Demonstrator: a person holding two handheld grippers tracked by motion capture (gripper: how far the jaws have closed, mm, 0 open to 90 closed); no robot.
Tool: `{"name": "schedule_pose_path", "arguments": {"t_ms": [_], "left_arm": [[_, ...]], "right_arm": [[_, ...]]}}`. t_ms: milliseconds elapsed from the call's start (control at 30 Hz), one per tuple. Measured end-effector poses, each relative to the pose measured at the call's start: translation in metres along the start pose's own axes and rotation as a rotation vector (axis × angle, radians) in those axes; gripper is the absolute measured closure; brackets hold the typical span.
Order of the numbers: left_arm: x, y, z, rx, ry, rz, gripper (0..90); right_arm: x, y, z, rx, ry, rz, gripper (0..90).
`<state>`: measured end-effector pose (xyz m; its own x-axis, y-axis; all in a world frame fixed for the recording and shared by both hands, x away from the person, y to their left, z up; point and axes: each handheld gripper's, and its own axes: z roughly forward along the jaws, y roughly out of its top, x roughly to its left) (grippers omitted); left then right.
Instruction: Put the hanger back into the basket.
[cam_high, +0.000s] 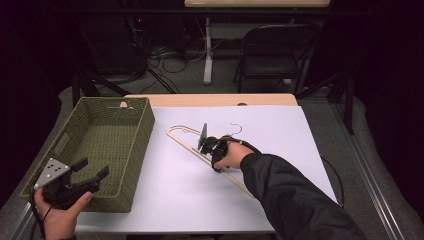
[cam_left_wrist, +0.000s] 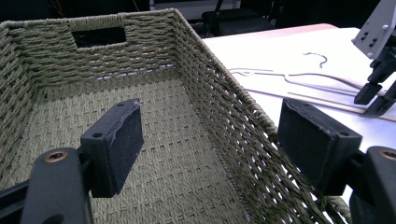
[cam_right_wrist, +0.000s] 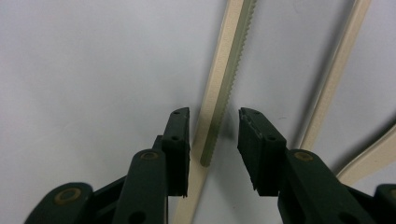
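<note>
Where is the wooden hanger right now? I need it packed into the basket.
In the high view the hanger lies flat on the white table, right of the green basket, its bar between the right gripper jaws.

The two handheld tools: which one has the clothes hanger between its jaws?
The right tool, out on the white sheet, straddles the hanger bar. The left tool hovers open over the green woven basket, its jaws empty.
</note>
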<state>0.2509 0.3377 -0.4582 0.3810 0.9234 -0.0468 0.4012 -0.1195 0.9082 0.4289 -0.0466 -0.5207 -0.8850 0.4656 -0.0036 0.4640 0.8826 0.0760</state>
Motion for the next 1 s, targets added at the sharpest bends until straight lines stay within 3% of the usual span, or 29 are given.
{"name": "schedule_pose_path", "arguments": {"t_ms": [733,1000], "left_arm": [[0.0007,-0.0007,0.0003,0.002,-0.001,-0.001,22.7],[0.0008,-0.0006,0.0004,0.001,-0.002,-0.001,22.8]], "right_arm": [[0.0021,0.0016,0.0068,0.02,0.009,-0.001,73.9],[-0.0016,0.0006,0.0056,0.037,0.036,0.039,76.1]]}}
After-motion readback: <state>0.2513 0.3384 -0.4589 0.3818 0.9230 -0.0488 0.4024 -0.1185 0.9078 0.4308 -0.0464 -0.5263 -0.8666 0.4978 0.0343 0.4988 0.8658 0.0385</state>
